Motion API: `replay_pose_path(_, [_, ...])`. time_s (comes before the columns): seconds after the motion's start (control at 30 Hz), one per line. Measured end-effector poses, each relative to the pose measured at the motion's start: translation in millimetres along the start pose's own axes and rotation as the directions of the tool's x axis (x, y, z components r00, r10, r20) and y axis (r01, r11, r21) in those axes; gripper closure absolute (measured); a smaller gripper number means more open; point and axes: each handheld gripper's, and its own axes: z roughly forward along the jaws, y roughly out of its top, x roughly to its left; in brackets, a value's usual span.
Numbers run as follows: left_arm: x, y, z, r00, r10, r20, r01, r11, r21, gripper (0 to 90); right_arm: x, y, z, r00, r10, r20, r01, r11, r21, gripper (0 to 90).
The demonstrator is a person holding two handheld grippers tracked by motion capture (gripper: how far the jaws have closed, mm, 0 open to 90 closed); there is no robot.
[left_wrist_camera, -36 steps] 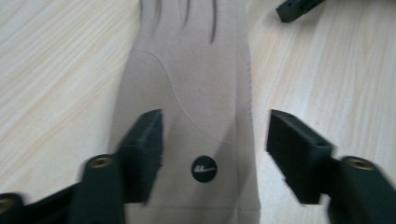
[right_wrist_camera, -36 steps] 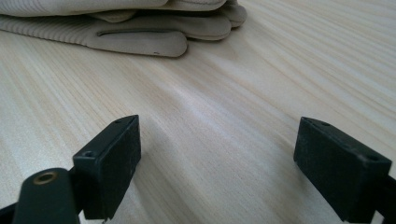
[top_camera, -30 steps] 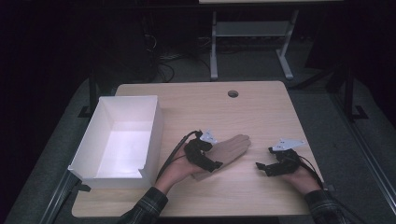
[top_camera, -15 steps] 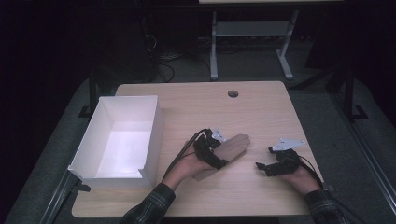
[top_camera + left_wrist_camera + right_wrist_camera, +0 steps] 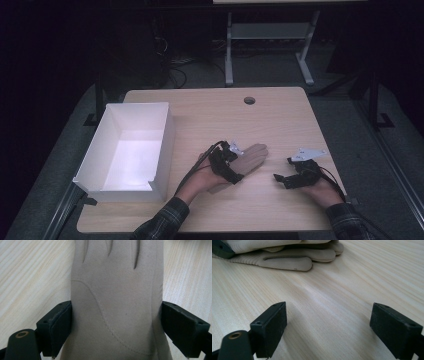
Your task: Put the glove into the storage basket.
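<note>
Beige glove (image 5: 250, 159) flat on the bench (image 5: 280, 125), right of the white box (image 5: 131, 147), fingers pointing far-right. Left claw (image 5: 235, 162) straddling the glove's palm, jaws spread wide, one against each edge of the glove (image 5: 117, 302); no clear squeeze. Right claw (image 5: 281, 180) low over bare bench to the glove's right, well apart, jaws wide, nothing between; glove (image 5: 287, 255) visible beyond it.

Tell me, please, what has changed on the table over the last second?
The left claw has slid forward along the beige glove, its jaws now straddling the palm without pinching it. The right claw, the glove and the white box stayed where they were.
</note>
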Motion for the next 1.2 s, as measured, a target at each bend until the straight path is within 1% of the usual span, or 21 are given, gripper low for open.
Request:
replay_pose_path(0.07, [-0.3, -0.5, 0.2, 0.9999, 0.012, -0.003, -0.012, 0.9999, 0.003, 13.6, 0.0, 0.0, 0.0, 1.0000, 0.000, 0.000, 0.000, 1.000, 0.000, 13.5])
replay_pose_path(0.13, [-1.5, -1.5, 0.1, 0.9999, 0.009, -0.006, -0.009, 1.0000, -0.004, 14.8, 0.0, 0.0, 0.0, 1.0000, 0.000, 0.000, 0.000, 1.000, 0.000, 13.5])
replay_pose_path(0.2, [-2.2, -2.1, -1.7, 0.9999, 0.012, -0.001, -0.012, 0.9999, -0.005, 19.1, 0.1, 0.0, 0.0, 1.0000, 0.000, 0.000, 0.000, 1.000, 0.000, 13.5])
replay_pose_path(0.3, [-3.8, -3.3, -3.7, 0.9998, 0.020, 0.005, -0.020, 0.9997, -0.017, 28.0, 0.0, 0.0, 0.1, 1.0000, 0.000, 0.000, 0.000, 1.000, 0.000, 13.5])
replay_pose_path(0.4, [-4.8, -3.6, -6.6, 0.9996, 0.025, 0.014, -0.025, 0.9996, -0.016, 41.7, 0.1, 0.3, 0.4, 1.0000, -0.001, 0.001, 0.001, 1.000, -0.001, 13.5])
replay_pose_path(0.53, [-3.8, -3.8, -9.1, 0.9994, 0.017, 0.031, -0.016, 0.9998, -0.012, 58.3, 0.1, 0.3, 0.4, 1.0000, -0.001, 0.001, 0.001, 1.000, -0.001, 13.5])
replay_pose_path(0.63, [-3.4, -3.7, -9.6, 0.9994, 0.006, 0.035, -0.005, 0.9999, -0.013, 65.0, 0.1, 0.3, 0.4, 1.0000, -0.001, 0.001, 0.001, 1.000, -0.001, 13.5])
replay_pose_path(0.67, [-3.4, -3.6, -9.7, 0.9993, 0.005, 0.036, -0.005, 0.9999, -0.011, 66.1, 0.1, 0.4, 0.4, 1.0000, -0.001, 0.002, 0.001, 1.000, -0.001, 13.5])
replay_pose_path(0.7, [-3.4, -3.6, -9.8, 0.9992, -0.004, 0.040, 0.004, 0.9999, -0.015, 66.9, 0.1, 0.3, 0.4, 1.0000, -0.001, 0.001, 0.001, 1.000, -0.001, 13.5])
replay_pose_path(0.73, [-1.4, -3.6, -10.6, 0.9990, 0.001, 0.045, -0.001, 1.0000, -0.009, 67.6, 0.1, 0.3, 0.4, 1.0000, -0.001, 0.002, 0.001, 1.000, -0.001, 13.5])
replay_pose_path(0.77, [-1.4, -3.7, -10.5, 0.9986, -0.019, 0.049, 0.020, 0.9997, -0.017, 68.1, 0.1, 0.4, 0.4, 1.0000, -0.001, 0.001, 0.001, 1.000, -0.001, 13.5])
replay_pose_path(0.8, [-0.2, -3.7, -11.1, 0.9983, -0.019, 0.055, 0.020, 0.9997, -0.017, 68.6, 0.1, 0.4, 0.4, 1.0000, -0.001, 0.002, 0.001, 1.000, -0.001, 13.5])
replay_pose_path(0.83, [-0.4, -3.9, -11.3, 0.9979, -0.035, 0.055, 0.036, 0.9990, -0.025, 68.8, 0.1, 0.4, 0.4, 1.0000, 0.000, 0.001, 0.000, 1.000, -0.001, 13.5])
replay_pose_path(0.9, [0.5, -3.4, -14.0, 0.9972, -0.048, 0.058, 0.050, 0.9985, -0.024, 69.1, 0.1, 0.4, 0.4, 1.0000, -0.001, 0.001, 0.001, 1.000, -0.001, 13.5])
replay_pose_path(0.93, [2.0, -2.7, -17.0, 0.9981, -0.032, 0.052, 0.032, 0.9994, -0.010, 69.2, 0.0, 0.4, 0.4, 1.0000, -0.001, 0.002, 0.001, 1.000, -0.001, 13.5])
replay_pose_path(0.97, [2.4, -2.1, -19.4, 0.9976, -0.043, 0.053, 0.044, 0.9989, -0.015, 69.2, 0.1, 0.4, 0.4, 1.0000, 0.000, 0.001, 0.000, 1.000, -0.001, 13.5])
replay_pose_path(1.0, [3.7, -1.3, -22.7, 0.9976, -0.040, 0.057, 0.040, 0.9991, -0.012, 69.2, 0.0, 0.4, 0.4, 1.0000, -0.001, 0.002, 0.001, 1.000, -0.001, 13.5])
replay_pose_path(1.03, [3.9, -0.2, -25.9, 0.9972, -0.049, 0.057, 0.050, 0.9986, -0.016, 69.3, 0.1, 0.4, 0.4, 1.0000, -0.001, 0.001, 0.001, 1.000, -0.001, 13.5])
replay_pose_path(1.2, [7.2, 6.8, -44.2, 0.9964, -0.060, 0.059, 0.062, 0.9975, -0.033, 69.2, -0.1, 0.3, 0.5, 1.0000, -0.004, 0.001, 0.004, 1.000, -0.002, 13.5])
